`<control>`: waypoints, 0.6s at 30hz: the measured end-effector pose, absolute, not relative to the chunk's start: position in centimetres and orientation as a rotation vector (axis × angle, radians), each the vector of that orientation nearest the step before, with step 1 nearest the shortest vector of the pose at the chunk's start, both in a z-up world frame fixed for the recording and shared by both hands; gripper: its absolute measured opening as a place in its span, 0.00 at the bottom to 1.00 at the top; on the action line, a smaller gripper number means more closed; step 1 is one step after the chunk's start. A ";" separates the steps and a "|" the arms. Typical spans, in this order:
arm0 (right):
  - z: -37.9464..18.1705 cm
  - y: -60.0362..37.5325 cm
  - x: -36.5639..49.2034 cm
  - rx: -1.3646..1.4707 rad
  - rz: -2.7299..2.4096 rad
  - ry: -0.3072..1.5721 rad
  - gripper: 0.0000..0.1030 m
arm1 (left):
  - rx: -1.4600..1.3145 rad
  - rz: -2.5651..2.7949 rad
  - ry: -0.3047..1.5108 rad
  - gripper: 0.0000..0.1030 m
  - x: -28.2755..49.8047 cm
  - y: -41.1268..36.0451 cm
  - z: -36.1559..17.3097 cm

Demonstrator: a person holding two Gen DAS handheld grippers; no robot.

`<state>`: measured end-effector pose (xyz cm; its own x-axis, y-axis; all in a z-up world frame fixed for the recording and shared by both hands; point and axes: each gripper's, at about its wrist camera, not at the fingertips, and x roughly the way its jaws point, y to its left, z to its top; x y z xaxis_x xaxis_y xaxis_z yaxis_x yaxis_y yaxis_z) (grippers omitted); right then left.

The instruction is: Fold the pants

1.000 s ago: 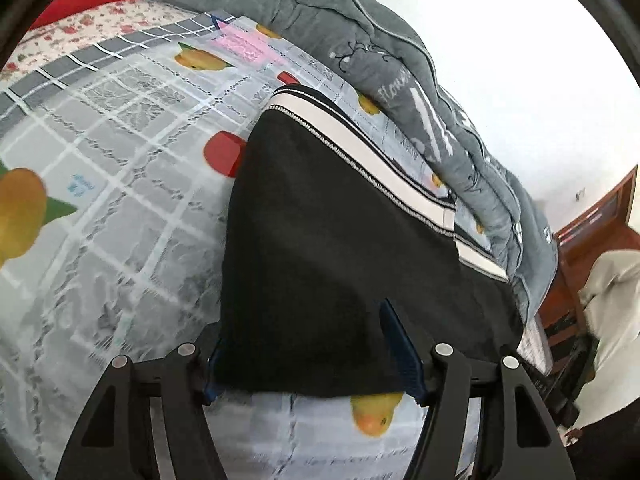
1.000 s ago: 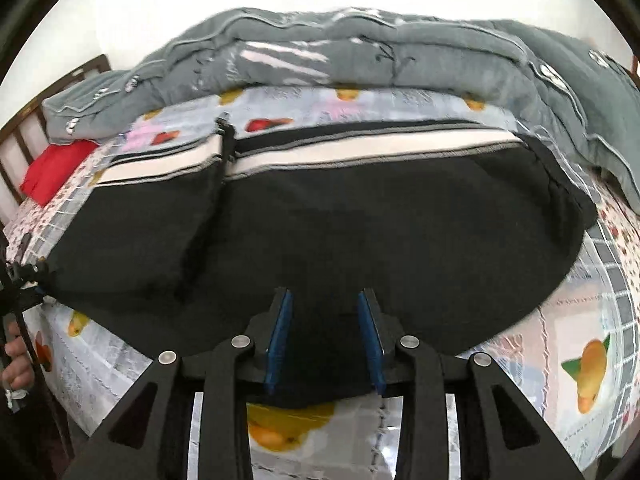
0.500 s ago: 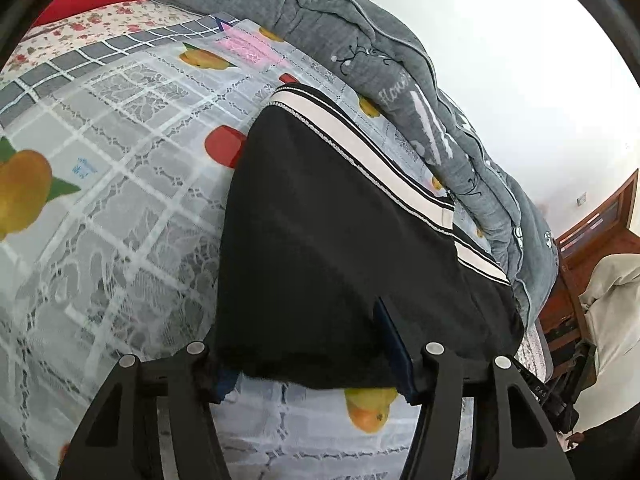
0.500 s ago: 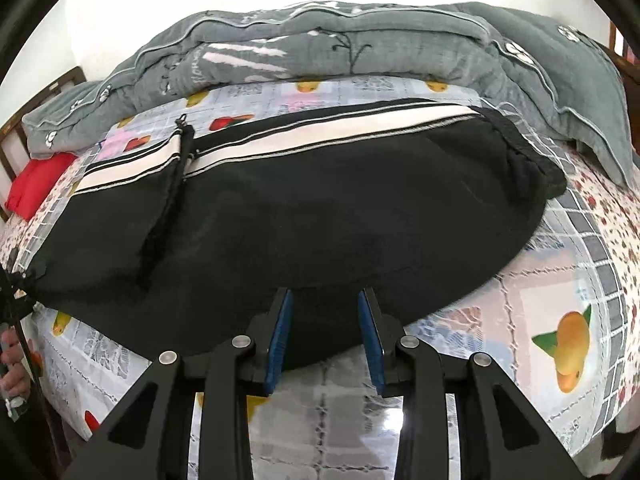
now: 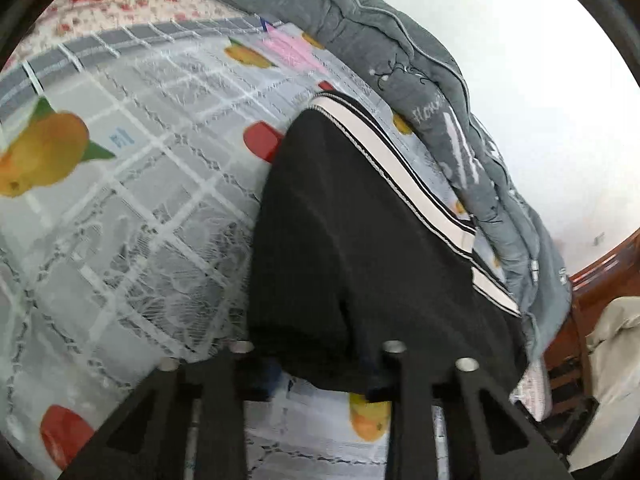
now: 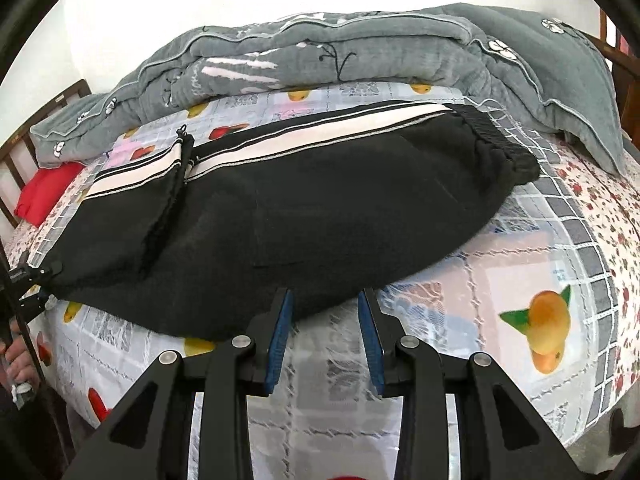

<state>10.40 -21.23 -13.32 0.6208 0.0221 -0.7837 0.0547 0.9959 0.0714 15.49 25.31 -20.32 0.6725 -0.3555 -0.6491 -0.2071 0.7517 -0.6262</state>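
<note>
Covering the bed [image 6: 520, 280], the fruit-print sheet carries the black pants [image 6: 320, 216] along the near edge, below the gray quilt [image 6: 360, 48]. I see my left claw [image 5: 320, 376] grasping their hem. My right claw [image 6: 326, 316] sits released at the pants' near edge.

Bright, even daylight fills both fisheye views. The wall [image 5: 520, 40] behind the quilt [image 6: 360, 56] is blown out to white. The pants [image 6: 320, 216] read as near-featureless black. Straight lines bow toward a dark circular rim. The left view is motion-blurred, most at the left gripper [image 5: 320, 376]; the right view is sharp.
</note>
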 end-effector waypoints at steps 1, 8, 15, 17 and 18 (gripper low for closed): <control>-13.3 -21.6 10.2 0.094 -0.020 0.902 0.33 | -0.718 -0.080 0.843 0.17 15.4 25.1 -20.0; -13.3 -25.3 8.4 0.083 -0.033 0.884 0.33 | -0.404 0.019 0.723 0.11 15.7 19.1 -13.0; -11.7 -30.0 7.8 0.096 -0.032 0.832 0.33 | -0.156 -0.102 0.628 0.10 17.8 7.6 -5.1; -11.2 -31.4 7.9 0.101 -0.028 0.818 0.33 | -0.087 -0.165 0.620 0.10 18.4 3.0 -4.0; -11.0 -32.0 7.8 0.100 -0.028 0.812 0.33 | -0.066 -0.188 0.615 0.10 18.6 1.1 -3.8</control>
